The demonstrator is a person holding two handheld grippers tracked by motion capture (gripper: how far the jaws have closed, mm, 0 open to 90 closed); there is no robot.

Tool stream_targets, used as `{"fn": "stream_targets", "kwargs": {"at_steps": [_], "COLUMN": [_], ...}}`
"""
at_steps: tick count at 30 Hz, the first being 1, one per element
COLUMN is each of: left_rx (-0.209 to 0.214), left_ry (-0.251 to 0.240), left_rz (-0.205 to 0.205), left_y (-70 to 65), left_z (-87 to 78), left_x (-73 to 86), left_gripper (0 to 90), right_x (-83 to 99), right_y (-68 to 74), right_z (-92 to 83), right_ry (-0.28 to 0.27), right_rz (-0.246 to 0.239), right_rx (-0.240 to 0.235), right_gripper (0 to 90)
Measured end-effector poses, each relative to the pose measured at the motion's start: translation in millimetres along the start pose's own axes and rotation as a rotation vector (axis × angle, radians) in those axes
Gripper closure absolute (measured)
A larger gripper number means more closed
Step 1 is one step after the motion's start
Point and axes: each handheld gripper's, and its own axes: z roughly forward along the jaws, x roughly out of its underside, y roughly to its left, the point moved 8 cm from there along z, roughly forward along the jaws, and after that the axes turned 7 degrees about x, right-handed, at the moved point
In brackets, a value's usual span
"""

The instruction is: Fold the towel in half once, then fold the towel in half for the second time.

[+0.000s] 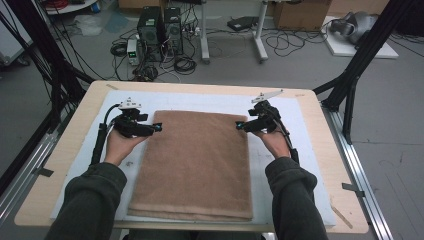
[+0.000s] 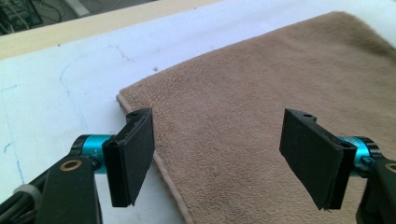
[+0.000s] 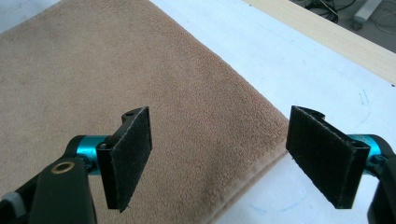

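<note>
Both grippers (image 1: 159, 127) (image 1: 239, 125) over towel (image 1: 195, 160) corners

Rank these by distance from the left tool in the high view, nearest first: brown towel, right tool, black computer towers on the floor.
1. brown towel, right beside the left tool, at its far left corner.
2. right tool, across the towel's far edge.
3. black computer towers, on the floor beyond the table.

**Soft, even light; slightly grainy pictures**

You are working under diffuse overhead light. In the high view the white mat (image 1: 295, 115) on the bench (image 1: 75, 145) reads bright without glare, while the floor (image 1: 300, 65) behind falls dimmer and the frame's left edge goes dark. Shadows are faint and soft-edged. In both gripper views the towel (image 2: 261, 93) pile is fairly sharp mid-frame, the far corners soften, and the close black pads (image 3: 130, 154) look grainy and a little blurred.
</note>
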Motion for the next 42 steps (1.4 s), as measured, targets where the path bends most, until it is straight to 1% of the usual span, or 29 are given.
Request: {"fn": "stream_targets", "kwargs": {"at_steps": [1,4,6,7,9,10,12,13,15,16,18,19,21,22,24,26,27,28,29,30,32,34,35,37,39,41,42], "left_rx": [0.003,-0.018,-0.018,-0.02,-0.027,-0.029,-0.033,-0.034,-0.036,-0.04,-0.046,-0.046,-0.056,-0.06,-0.065,-0.07,-0.067,-0.068,-0.067,-0.065,-0.07,-0.064,-0.058,-0.063,-0.078,-0.09,-0.097], "left_ry": [0.003,0.035,0.042,0.044,0.045,0.043,0.018,0.006,-0.001,0.009,0.028,0.03,0.037,0.038,0.04,0.05,0.045,0.044,0.044,0.045,0.061,0.051,0.042,0.031,0.05,0.073,0.093], "left_rz": [-0.001,0.023,0.002,-0.002,0.001,0.006,0.005,-0.003,-0.02,-0.024,-0.031,-0.04,-0.045,-0.042,-0.045,-0.044,-0.049,-0.044,-0.043,-0.044,-0.042,-0.048,-0.053,-0.056,-0.066,-0.09,-0.099], "left_y": [0.2,2.9,6.5,7.8,9.2,9.7,11.4,12.9,16.5,18.5,21.3,22.1,23.9,24.8,25.6,26.1,25.2,24.7,24.6,24.8,26.0,26.6,26.6,28.7,33.2,37.9,40.2], "left_z": [2.0,7.7,10.9,12.1,13.4,13.8,14.2,14.5,16.4,18.0,21.0,23.4,26.1,27.0,28.4,28.9,29.8,30.1,30.5,31.2,32.0,31.4,30.8,30.6,32.1,35.3,37.1], "left_x": [1.2,6.0,8.8,9.7,10.6,10.2,8.1,7.3,8.3,10.3,14.1,15.9,18.0,18.5,19.2,20.7,21.0,21.6,22.4,23.0,25.5,24.6,23.6,22.9,26.9,32.8,36.6], "left_gripper": [26.8,26.8,26.9,26.9,26.9,26.9,28.1,29.1,29.3,29.3,29.2,29.1,28.7,28.7,28.8,28.8,28.8,29.1,29.8,30.0,29.7,29.4,29.6,31.1,31.1,30.5,30.9], "right_x": [0.1,3.5,6.1,6.9,8.0,8.8,11.2,11.6,13.7,15.2,18.8,20.4,24.7,25.3,25.7,25.0,25.4,25.4,25.9,27.0,28.4,28.4,27.8,26.5,28.2,32.8,35.1], "right_y": [0.3,-0.9,-1.5,-1.2,-1.8,-1.7,-2.3,-2.8,-3.2,-4.1,-5.4,-6.2,-6.5,-7.3,-7.4,-8.0,-8.5,-9.4,-11.0,-12.3,-14.5,-14.8,-14.6,-14.2,-15.2,-16.2,-16.2], "right_z": [1.8,9.8,15.0,17.0,20.5,21.9,24.9,26.8,30.3,32.5,36.5,37.9,41.3,42.7,43.0,43.0,42.8,42.7,42.7,42.5,42.5,42.6,42.1,41.8,43.4,46.1,47.8], "right_ry": [-0.001,0.017,0.034,0.037,0.025,0.025,0.038,0.036,0.047,0.055,0.065,0.07,0.086,0.085,0.087,0.082,0.086,0.084,0.084,0.088,0.093,0.092,0.088,0.077,0.085,0.11,0.125], "right_rz": [0.019,0.026,0.03,0.032,0.017,0.018,0.018,0.018,0.013,0.009,0.018,0.019,0.025,0.02,0.029,0.023,0.023,0.025,0.029,0.044,0.047,0.035,0.038,0.042,0.043,0.047,0.052], "right_rx": [0.001,0.009,0.017,0.017,0.027,0.029,0.04,0.038,0.04,0.046,0.048,0.053,0.05,0.052,0.054,0.063,0.066,0.068,0.073,0.075,0.078,0.08,0.08,0.071,0.069,0.067,0.068], "right_gripper": [21.8,21.8,21.8,21.9,22.9,23.2,23.2,23.4,24.3,24.4,24.4,24.3,24.4,24.4,24.7,25.1,25.2,25.2,25.2,25.2,25.2,25.2,25.2,26.4,26.4,26.4,27.1]}}
